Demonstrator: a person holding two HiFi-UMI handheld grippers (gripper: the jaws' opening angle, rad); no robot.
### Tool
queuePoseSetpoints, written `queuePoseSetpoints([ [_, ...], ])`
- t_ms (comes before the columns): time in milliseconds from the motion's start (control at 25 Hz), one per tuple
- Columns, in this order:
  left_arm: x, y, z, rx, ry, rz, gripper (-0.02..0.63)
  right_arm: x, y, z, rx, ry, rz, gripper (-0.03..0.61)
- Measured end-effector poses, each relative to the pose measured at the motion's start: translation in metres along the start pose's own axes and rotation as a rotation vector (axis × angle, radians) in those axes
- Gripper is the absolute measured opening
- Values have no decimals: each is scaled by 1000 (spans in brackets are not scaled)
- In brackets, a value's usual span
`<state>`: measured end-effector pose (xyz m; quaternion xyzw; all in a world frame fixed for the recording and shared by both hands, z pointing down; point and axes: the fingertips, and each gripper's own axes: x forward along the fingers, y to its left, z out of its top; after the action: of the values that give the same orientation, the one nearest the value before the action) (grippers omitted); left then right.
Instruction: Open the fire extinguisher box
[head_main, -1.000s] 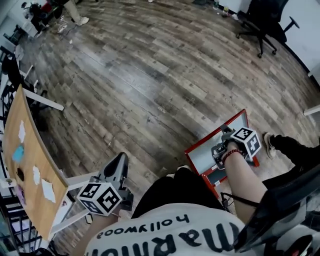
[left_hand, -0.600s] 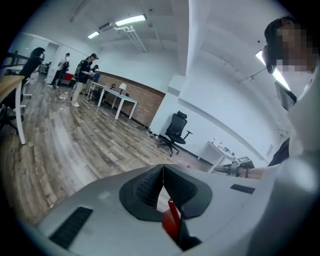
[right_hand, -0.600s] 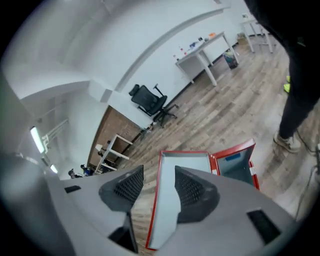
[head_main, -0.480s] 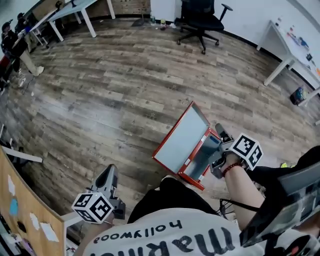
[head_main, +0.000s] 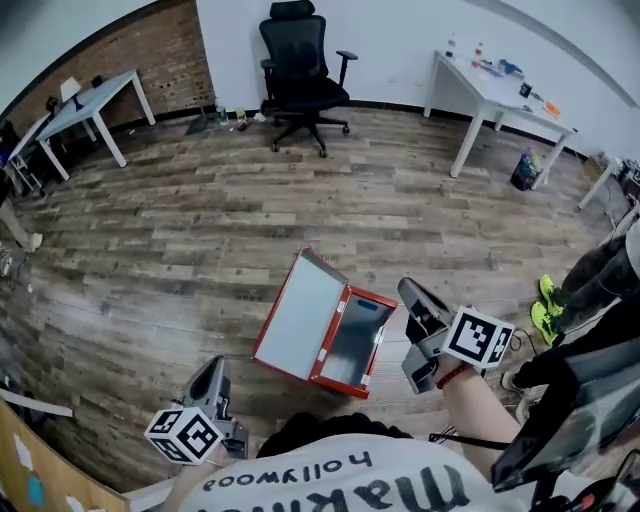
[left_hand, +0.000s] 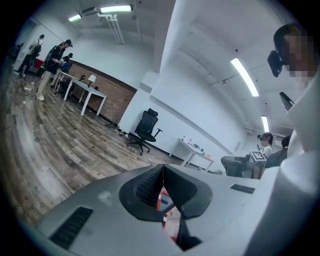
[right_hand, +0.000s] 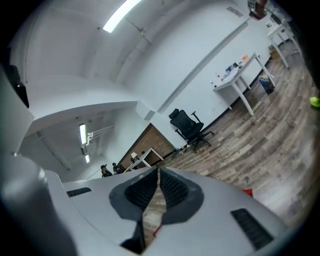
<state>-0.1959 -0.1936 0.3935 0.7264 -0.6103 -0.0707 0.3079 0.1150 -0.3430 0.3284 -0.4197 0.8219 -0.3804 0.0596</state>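
Red sheet metal frames the fire extinguisher box (head_main: 357, 338), which lies on the wood floor (head_main: 200, 230) with its door (head_main: 300, 315) swung wide to the box's left, so the inside is bare to view. By the look of it the opening itself is done, and the step in hand is letting go cleanly.

The right tongs (head_main: 410, 292) hang just to the right of the box, apart from it. Their jaws are closing with nothing between them, only floor showing through the slit. The left tongs (head_main: 214, 364) sit well to the box's lower left, pressed together and empty.

To finish well, draw the right tongs away from the box's right wall without brushing it, since a knock could rock the case and let the door fall back. Check the door rests by its own weight before leaving. The left tongs need do nothing unless the box shifts; then they could steady its near edge.
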Motion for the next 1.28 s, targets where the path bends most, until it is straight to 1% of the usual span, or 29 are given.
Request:
queuePoseSetpoints([
  [120, 7, -24, -3, 3, -12, -28, 8, -32, 2, 12, -130, -7, 41, 17],
  [240, 13, -53, -2, -15, -62, -41, 8, -64, -5, 19, -286, 16, 5, 17],
  [360, 19, -96, -3, 3, -103, -89, 8, -98, -12, 28, -381, 21, -4, 17],
  [440, 22, -127, -9, 37, -108, -123, 8, -118, -15, 31, -400, 19, 20, 17],
  [520, 23, -151, -17, 52, -116, -141, 8, -133, -21, 33, -400, 22, 42, 17],
  [600, 22, -170, -26, 51, -122, -153, 8, -144, -28, 33, -399, 25, 54, 17],
  [720, 19, -189, -41, 69, -106, -163, 8, -157, -36, 32, -399, 28, 66, 17],
  [880, 16, -199, -48, 82, -104, -152, 8, -166, -44, 35, -431, 34, 66, 12],
  [1000, 13, -203, -50, 80, -110, -141, 8, -170, -49, 36, -436, 37, 58, 9],
  [1160, 5, -204, -55, 87, -107, -130, 8, -174, -51, 34, -434, 37, 58, 9],
  [1280, -2, -202, -56, 84, -110, -116, 8, -176, -48, 30, -453, 46, 61, 9],
])
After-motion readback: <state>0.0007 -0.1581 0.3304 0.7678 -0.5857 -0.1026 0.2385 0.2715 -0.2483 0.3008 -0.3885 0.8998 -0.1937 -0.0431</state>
